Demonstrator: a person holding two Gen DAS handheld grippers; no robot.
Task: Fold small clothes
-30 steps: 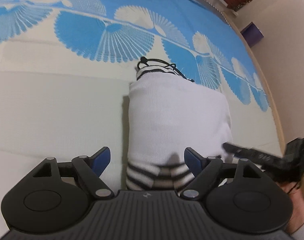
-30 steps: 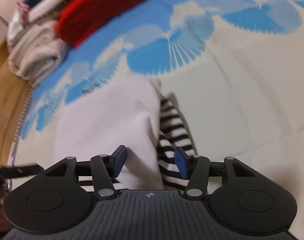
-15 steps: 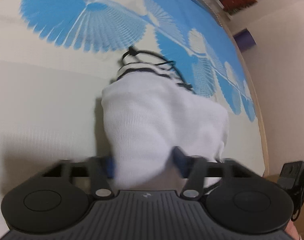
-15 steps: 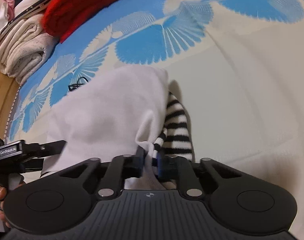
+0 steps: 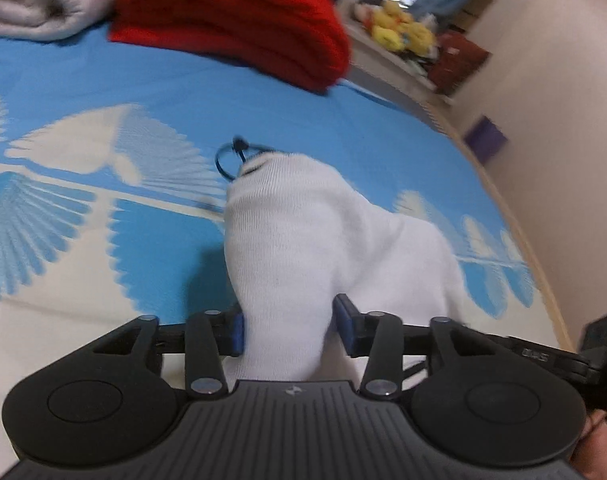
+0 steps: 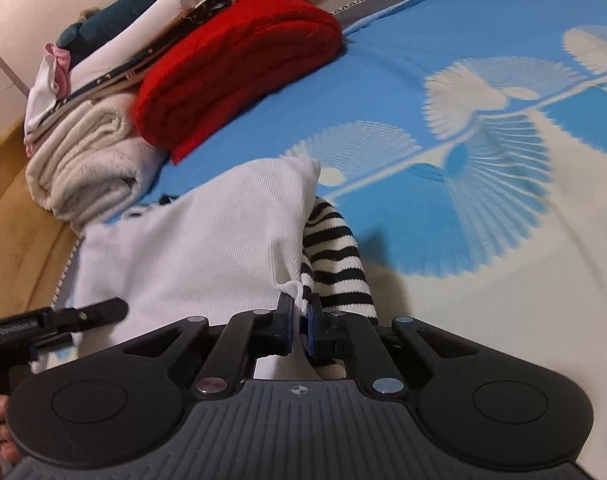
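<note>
Two grippers are seen, both clamped on one white garment (image 5: pixel 323 240) with black-and-white striped trim (image 6: pixel 335 256). Between the blue pads of the left gripper (image 5: pixel 289 330), low in its view, a thick bunch of white fabric is pinched; its jaws have just been closing, then easing slightly wider. A thin fold is pressed by the right gripper (image 6: pixel 300 320), whose jaws have just been closing and stand nearly together. The garment is held raised over one blue-and-cream patterned cover (image 6: pixel 503 208). One red folded item (image 6: pixel 239 68) (upper left) is stacked beside one cream towel (image 6: pixel 83 160).
</note>
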